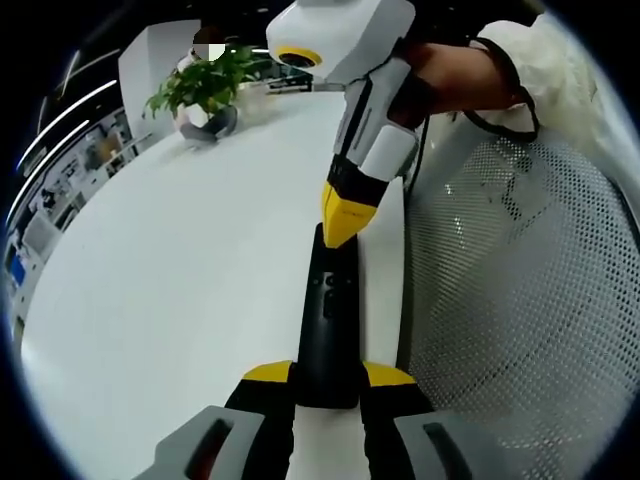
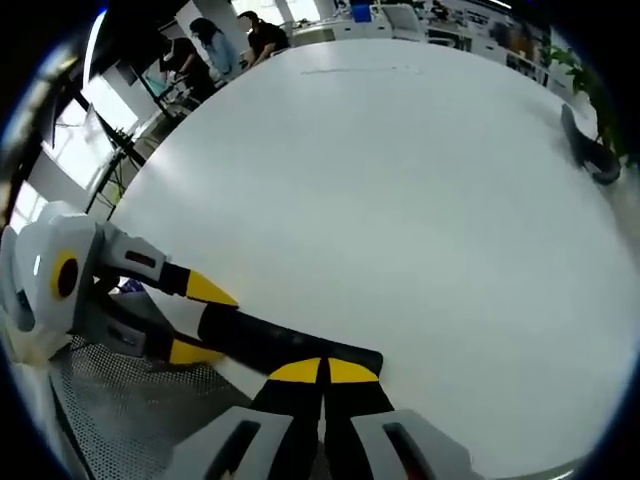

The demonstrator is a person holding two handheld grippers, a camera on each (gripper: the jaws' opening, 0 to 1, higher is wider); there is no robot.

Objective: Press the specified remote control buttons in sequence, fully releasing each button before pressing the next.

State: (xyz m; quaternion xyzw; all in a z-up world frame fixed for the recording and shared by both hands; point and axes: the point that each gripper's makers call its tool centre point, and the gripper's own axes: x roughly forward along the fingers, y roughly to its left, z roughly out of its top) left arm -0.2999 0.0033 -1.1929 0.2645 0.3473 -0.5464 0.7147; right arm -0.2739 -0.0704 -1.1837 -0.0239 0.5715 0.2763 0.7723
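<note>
Broad bare table (image 1: 180,260), potted plant (image 1: 205,90) far off, mesh chair (image 1: 520,290) alongside.

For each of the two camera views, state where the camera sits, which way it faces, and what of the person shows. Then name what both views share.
Left gripper view: rides the left claw, looking along the long black remote control toward a potted green plant; a hand in a white sleeve holds the right claw.
Right gripper view: rides the right claw, facing across the round white table; no hand visible.
Shared: remote, table, white mesh chair, each other's claw.
</note>
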